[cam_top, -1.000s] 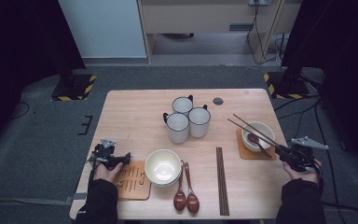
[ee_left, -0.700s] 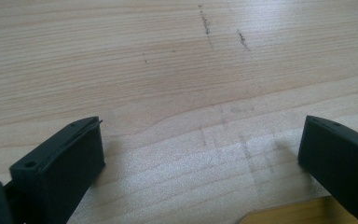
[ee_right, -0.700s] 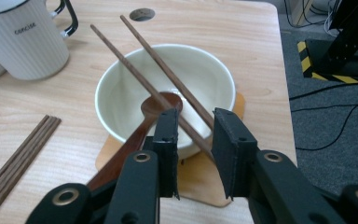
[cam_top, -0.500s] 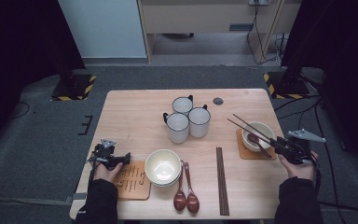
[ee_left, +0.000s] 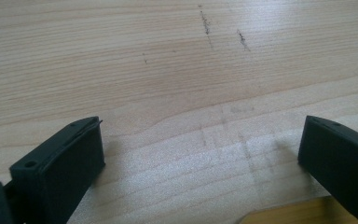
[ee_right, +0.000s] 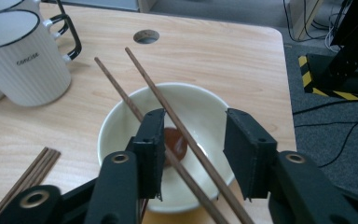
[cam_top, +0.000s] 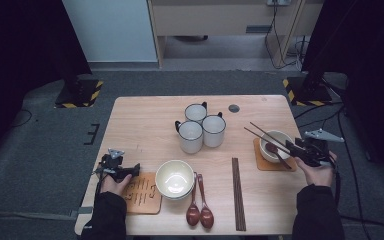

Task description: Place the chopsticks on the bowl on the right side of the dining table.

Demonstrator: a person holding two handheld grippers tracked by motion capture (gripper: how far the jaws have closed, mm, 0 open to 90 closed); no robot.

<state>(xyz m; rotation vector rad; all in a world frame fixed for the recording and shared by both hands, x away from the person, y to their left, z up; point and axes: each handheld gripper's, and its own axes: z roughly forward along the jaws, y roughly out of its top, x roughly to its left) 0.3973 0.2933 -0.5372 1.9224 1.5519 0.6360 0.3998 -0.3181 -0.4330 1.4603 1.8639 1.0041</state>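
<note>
Two long brown wooden chopsticks (ee_right: 177, 126) lay slanted across the round white ceramic bowl (ee_right: 200, 109), between the parted jaws of the right gripper (ee_right: 193, 149), while the left gripper (ee_left: 200, 154), far from that bowl, stood open over bare tabletop.

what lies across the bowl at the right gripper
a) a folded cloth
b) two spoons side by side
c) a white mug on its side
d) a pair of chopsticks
d: in the right gripper view the pair of chopsticks lies slanted over the rim of the bowl, passing between the open jaws of the right gripper.
</note>
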